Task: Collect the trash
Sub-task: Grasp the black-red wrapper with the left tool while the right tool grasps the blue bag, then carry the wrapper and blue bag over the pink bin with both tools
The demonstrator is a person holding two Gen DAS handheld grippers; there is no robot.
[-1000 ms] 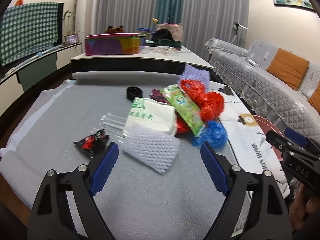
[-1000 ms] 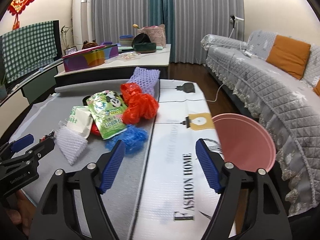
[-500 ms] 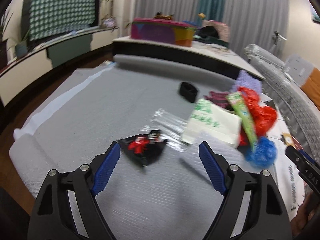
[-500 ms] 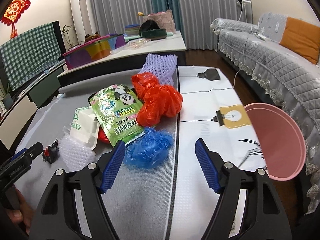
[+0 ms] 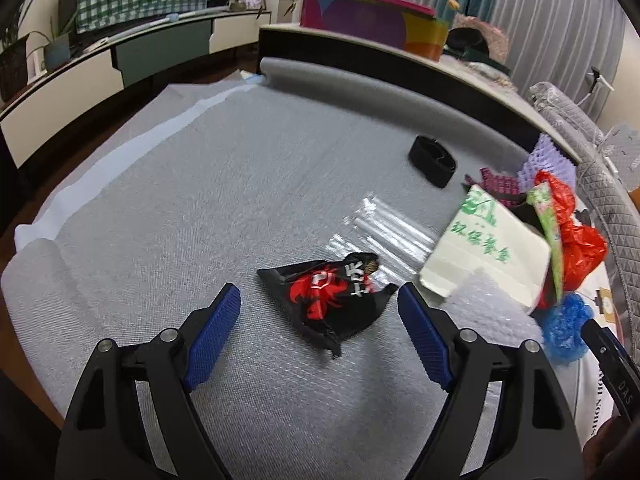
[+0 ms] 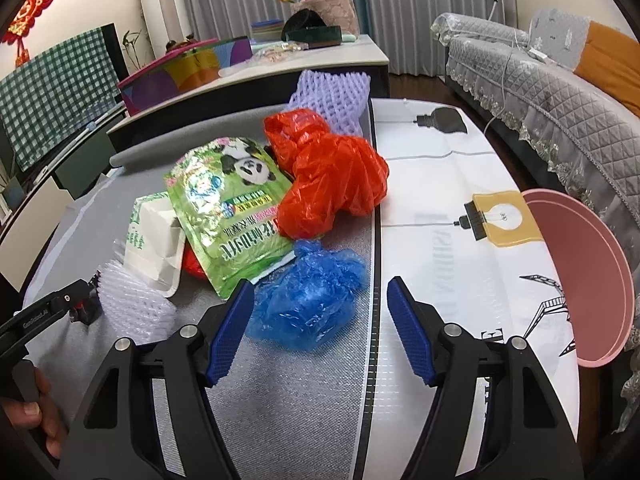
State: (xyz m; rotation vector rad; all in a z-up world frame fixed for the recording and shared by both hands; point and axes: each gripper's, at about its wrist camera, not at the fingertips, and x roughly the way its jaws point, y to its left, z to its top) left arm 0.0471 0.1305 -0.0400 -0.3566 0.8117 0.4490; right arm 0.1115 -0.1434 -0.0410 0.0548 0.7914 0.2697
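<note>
Trash lies in a pile on a grey mat [image 5: 180, 200]. My left gripper [image 5: 320, 320] is open, its jaws on either side of a black and red snack wrapper [image 5: 332, 294], just short of it. My right gripper [image 6: 320, 320] is open with a crumpled blue plastic bag [image 6: 310, 300] between and just beyond its jaws. Behind that bag lie a green panda packet [image 6: 232, 208], a red plastic bag [image 6: 328, 184], a white carton [image 6: 150, 240], white foam netting [image 6: 136, 308] and purple foam netting [image 6: 332, 96]. A pink bin [image 6: 580, 272] stands at the right.
A clear plastic wrapper [image 5: 384, 232] and a black band [image 5: 432, 156] lie on the mat. A white printed sheet [image 6: 460, 240] covers the table's right part. A low table with a colourful box [image 5: 372, 20] stands behind. A grey sofa [image 6: 540, 72] runs along the right.
My left gripper swung left from the white netting and closed in on the black and red wrapper. My right gripper moved forward and left toward the blue bag.
</note>
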